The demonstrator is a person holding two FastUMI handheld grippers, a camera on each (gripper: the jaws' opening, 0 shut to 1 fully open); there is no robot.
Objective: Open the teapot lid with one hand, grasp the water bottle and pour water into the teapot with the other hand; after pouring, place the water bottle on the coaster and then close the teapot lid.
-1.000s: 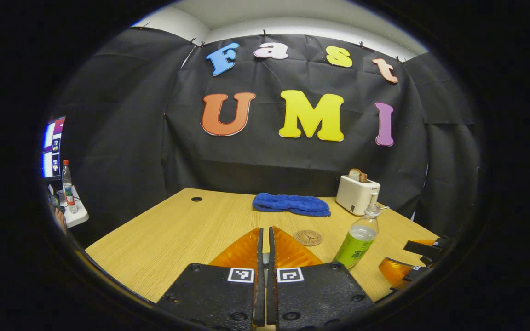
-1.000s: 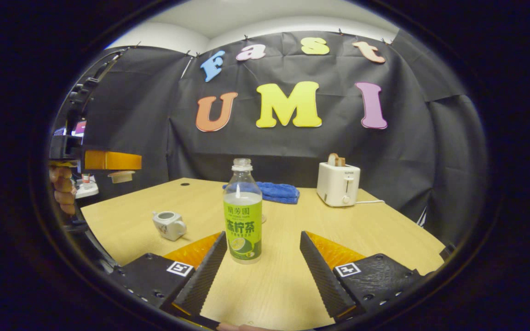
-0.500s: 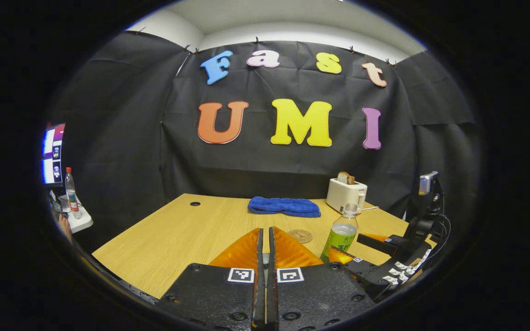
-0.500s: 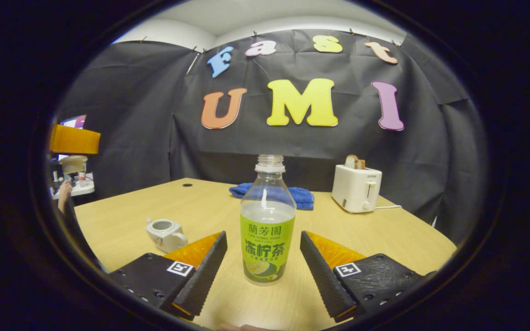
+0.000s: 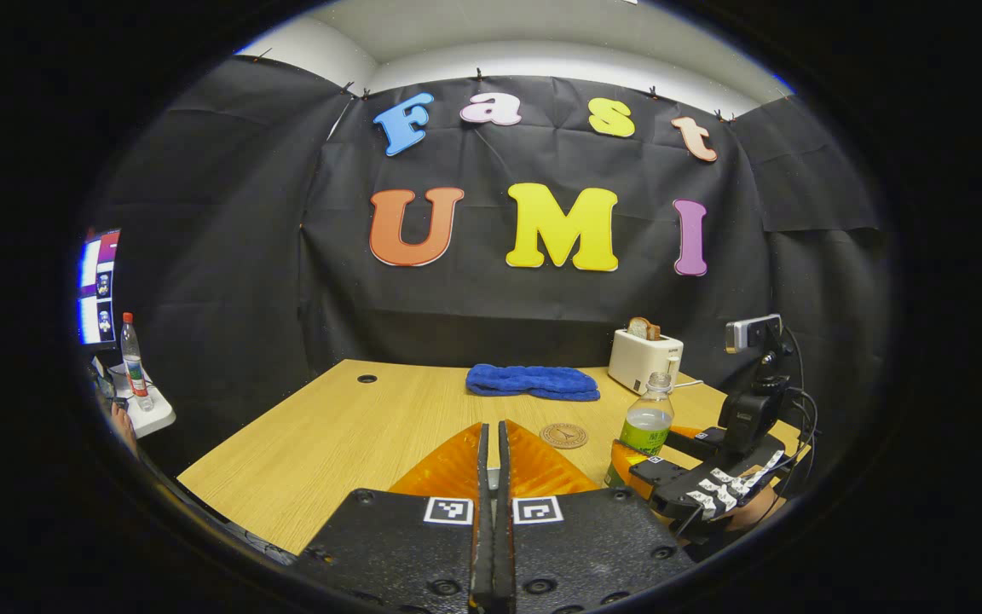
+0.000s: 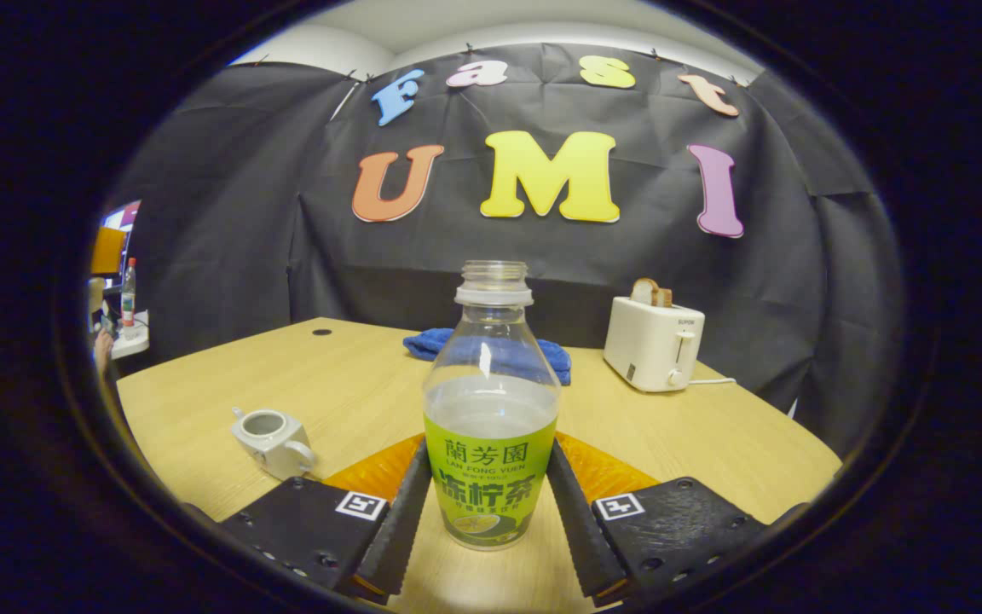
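A clear water bottle (image 6: 491, 426) with a green label and no cap stands on the wooden table (image 6: 713, 435). My right gripper (image 6: 491, 465) is shut on it, both fingers pressing the label's sides. A white teapot (image 6: 271, 435) sits to its left without a lid, its mouth open. In the left gripper view my left gripper (image 5: 492, 435) is held above the table, shut on the teapot lid, which its fingers hide. Farther off are the round coaster (image 5: 564, 435), the bottle (image 5: 649, 418) and the right gripper (image 5: 678, 465) around it.
A blue towel (image 5: 532, 381) lies at the table's back. A white toaster (image 6: 653, 345) with bread stands at the back right, its cord trailing right. A side shelf at the far left carries another bottle (image 5: 129, 354) below a monitor (image 5: 97, 286).
My right gripper moved forward around the bottle and its fingers closed onto the label. My left gripper stayed shut and barely shifted.
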